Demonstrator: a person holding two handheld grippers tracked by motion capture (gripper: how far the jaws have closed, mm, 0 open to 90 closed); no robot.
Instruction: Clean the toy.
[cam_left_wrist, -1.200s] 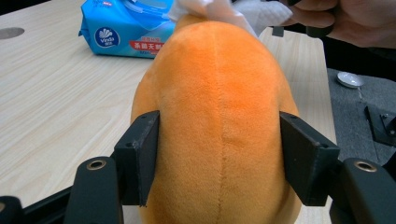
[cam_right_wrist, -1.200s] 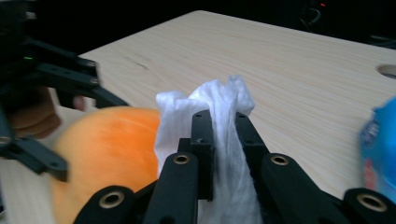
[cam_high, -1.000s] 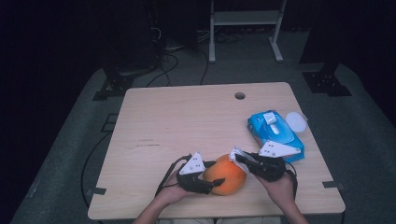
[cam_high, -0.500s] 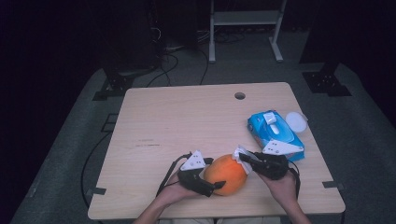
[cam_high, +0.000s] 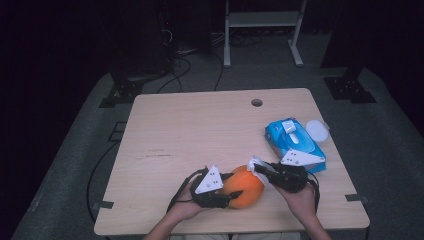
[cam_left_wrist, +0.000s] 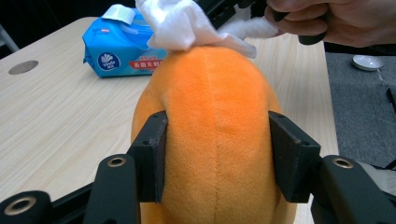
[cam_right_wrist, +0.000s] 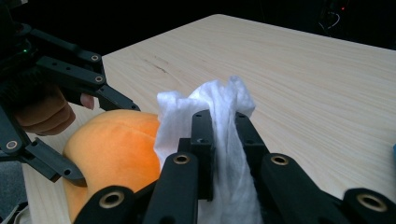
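Observation:
An orange plush ball (cam_high: 243, 186) rests near the table's front edge. My left gripper (cam_high: 235, 184) comes at it from the left. Its jaws have just been closing, and in the left gripper view both pads (cam_left_wrist: 152, 154) press into the orange plush (cam_left_wrist: 215, 116). My right gripper (cam_high: 260, 167) is shut on a crumpled white wipe (cam_high: 256, 163), which touches the plush's upper right side. In the right gripper view the wipe (cam_right_wrist: 219, 102) bunches between the jaws of the right gripper (cam_right_wrist: 223, 135), next to the plush (cam_right_wrist: 112, 149).
A blue pack of wet wipes (cam_high: 295, 145) lies at the right edge of the wooden table (cam_high: 200, 130), with a white round lid (cam_high: 317, 130) just beyond it. A cable hole (cam_high: 256, 102) sits near the far edge. Black stands and cables are on the floor behind.
The left gripper has shifted slightly against the plush's left side. The plush and the right gripper with the wipe stay where they were.

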